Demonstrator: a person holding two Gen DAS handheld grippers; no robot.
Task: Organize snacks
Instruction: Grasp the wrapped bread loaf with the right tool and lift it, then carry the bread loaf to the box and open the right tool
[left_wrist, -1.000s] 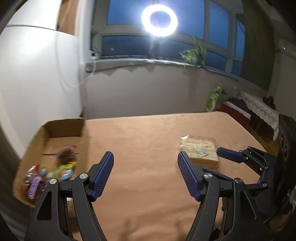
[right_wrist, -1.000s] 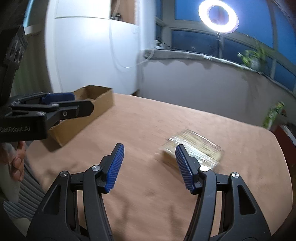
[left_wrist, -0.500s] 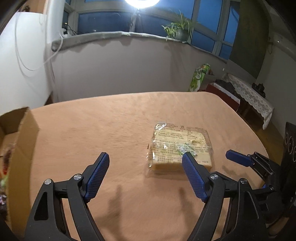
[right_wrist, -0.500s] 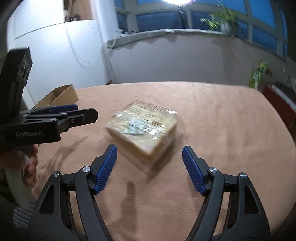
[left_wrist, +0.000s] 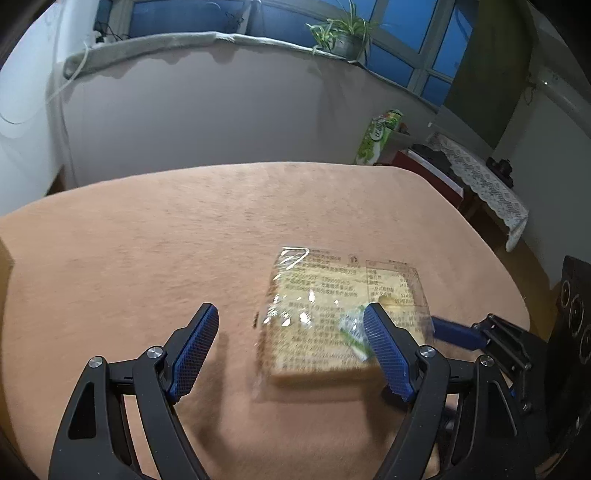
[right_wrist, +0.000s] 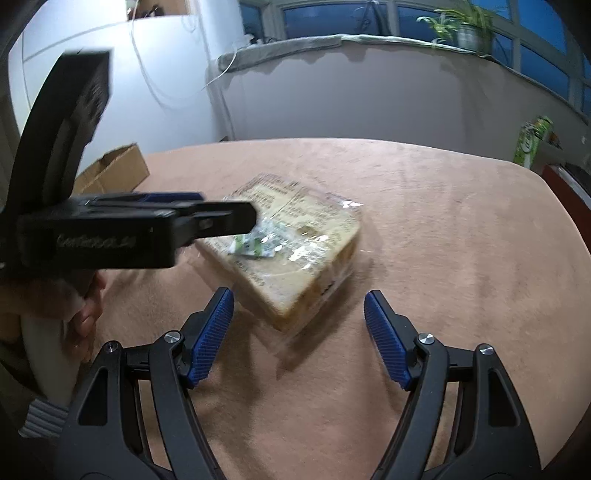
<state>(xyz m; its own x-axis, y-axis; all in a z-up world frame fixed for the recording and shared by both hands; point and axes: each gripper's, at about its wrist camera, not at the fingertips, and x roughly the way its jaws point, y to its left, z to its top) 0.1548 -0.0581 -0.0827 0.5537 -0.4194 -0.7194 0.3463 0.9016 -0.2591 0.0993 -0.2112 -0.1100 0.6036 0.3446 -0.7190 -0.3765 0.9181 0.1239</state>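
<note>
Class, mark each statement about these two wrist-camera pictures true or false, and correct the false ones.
1. The wrapped bread lies on the tan table. True.
2. The right tongs are shut on the bread. False: their jaws stand open, with the bread just ahead of them.
3. The left tongs are open. True.
4. The bread sits inside the cardboard box. False: the box stands apart at the table's far left edge.
5. A potted plant stands on the window ledge. True.
</note>
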